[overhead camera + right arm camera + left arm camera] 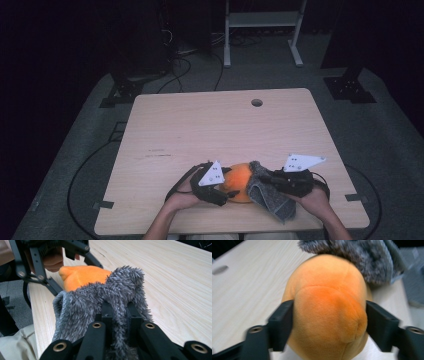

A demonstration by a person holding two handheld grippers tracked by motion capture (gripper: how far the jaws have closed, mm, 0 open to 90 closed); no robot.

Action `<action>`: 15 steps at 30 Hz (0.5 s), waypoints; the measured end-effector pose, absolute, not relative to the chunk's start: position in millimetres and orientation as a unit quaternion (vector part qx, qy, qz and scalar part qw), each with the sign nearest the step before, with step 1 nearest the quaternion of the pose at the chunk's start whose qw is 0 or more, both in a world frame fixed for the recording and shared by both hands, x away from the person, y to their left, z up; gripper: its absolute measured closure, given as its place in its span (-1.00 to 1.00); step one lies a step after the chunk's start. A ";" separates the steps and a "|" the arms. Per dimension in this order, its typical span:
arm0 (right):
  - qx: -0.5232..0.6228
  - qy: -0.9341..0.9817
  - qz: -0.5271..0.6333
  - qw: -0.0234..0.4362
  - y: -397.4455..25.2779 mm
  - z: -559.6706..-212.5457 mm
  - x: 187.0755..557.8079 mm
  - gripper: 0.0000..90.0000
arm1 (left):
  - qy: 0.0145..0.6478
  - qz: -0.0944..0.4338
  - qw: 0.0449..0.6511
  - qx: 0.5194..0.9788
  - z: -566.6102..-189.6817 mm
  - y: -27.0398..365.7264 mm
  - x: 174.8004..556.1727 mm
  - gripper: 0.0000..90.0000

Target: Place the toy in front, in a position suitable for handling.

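An orange plush toy (239, 181) lies near the table's front edge, between my two grippers. My left gripper (223, 190) is shut on it; in the left gripper view both jaws press into the sides of the orange plush toy (327, 307). A fuzzy grey cloth (267, 192) is draped against the toy's right side. My right gripper (264, 176) is shut on a fold of the grey cloth (110, 302), with the orange plush toy (82, 276) just beyond it. In that same view the left gripper (60, 257) stands behind the toy.
The wooden table (220, 130) has a round cable hole (257, 102) near its far edge and faint pen marks (159, 152) at the left. A white desk frame (262, 30) and cables stand on the grey floor beyond.
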State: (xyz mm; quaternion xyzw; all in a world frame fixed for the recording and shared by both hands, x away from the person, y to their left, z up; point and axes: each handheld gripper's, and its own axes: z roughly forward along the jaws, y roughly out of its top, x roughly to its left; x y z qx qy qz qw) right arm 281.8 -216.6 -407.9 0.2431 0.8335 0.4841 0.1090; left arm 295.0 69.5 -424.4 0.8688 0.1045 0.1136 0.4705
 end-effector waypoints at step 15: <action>0.262 0.832 0.480 0.094 -225.9 -423.0 288.1 0.78 | 0.142 0.081 0.479 0.862 -423.5 77.7 301.6 -0.26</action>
